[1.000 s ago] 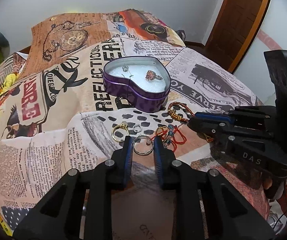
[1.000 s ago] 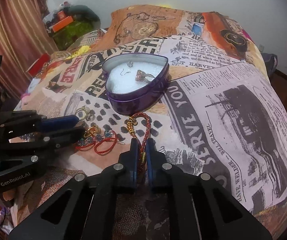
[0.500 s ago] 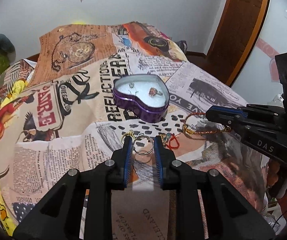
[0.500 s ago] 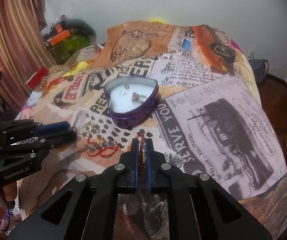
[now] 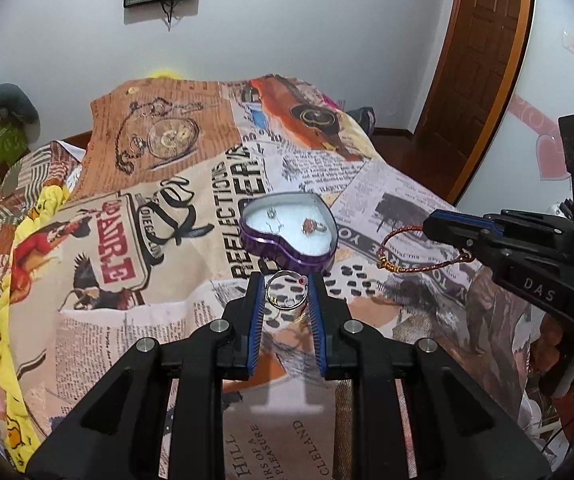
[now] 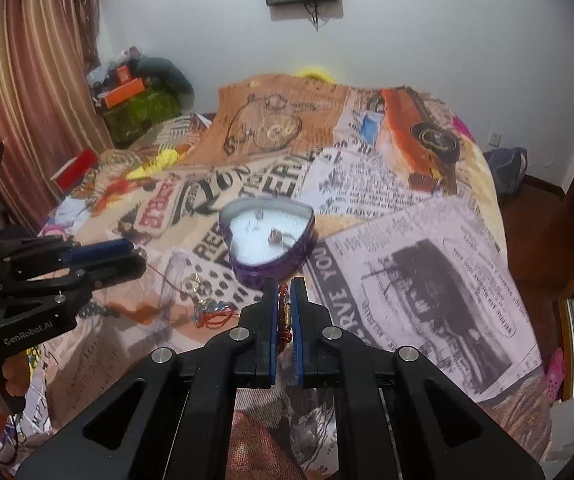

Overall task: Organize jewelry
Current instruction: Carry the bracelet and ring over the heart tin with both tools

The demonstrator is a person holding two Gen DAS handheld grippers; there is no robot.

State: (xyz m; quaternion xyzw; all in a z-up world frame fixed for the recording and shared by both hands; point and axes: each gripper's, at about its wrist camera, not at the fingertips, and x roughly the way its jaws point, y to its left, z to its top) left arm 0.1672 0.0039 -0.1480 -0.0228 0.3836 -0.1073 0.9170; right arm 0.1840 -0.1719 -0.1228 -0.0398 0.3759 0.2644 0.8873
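Observation:
A purple heart-shaped tin (image 5: 287, 254) with a white lining sits on the bed; it also shows in the right wrist view (image 6: 271, 268). A ring with a pink stone (image 5: 312, 225) and small earrings lie inside. My left gripper (image 5: 286, 296) is shut on a silver hoop ring (image 5: 287, 292), held above the bed just in front of the tin. My right gripper (image 6: 285, 304) is shut on a red-and-gold braided bracelet (image 6: 284, 312), which hangs from it to the right of the tin in the left wrist view (image 5: 411, 252).
Red string jewelry with blue beads (image 6: 213, 314) and a gold ring (image 6: 195, 282) lie on the patchwork newspaper-print bedspread (image 6: 407, 248) left of the tin. Boxes and bags (image 6: 135, 100) are stacked by the curtain. A wooden door (image 5: 483, 60) stands at right.
Both grippers have lifted away from the bed with their pieces: the left with the hoop ring, the right with the bracelet, which now hangs free. The tin looks smaller and farther.

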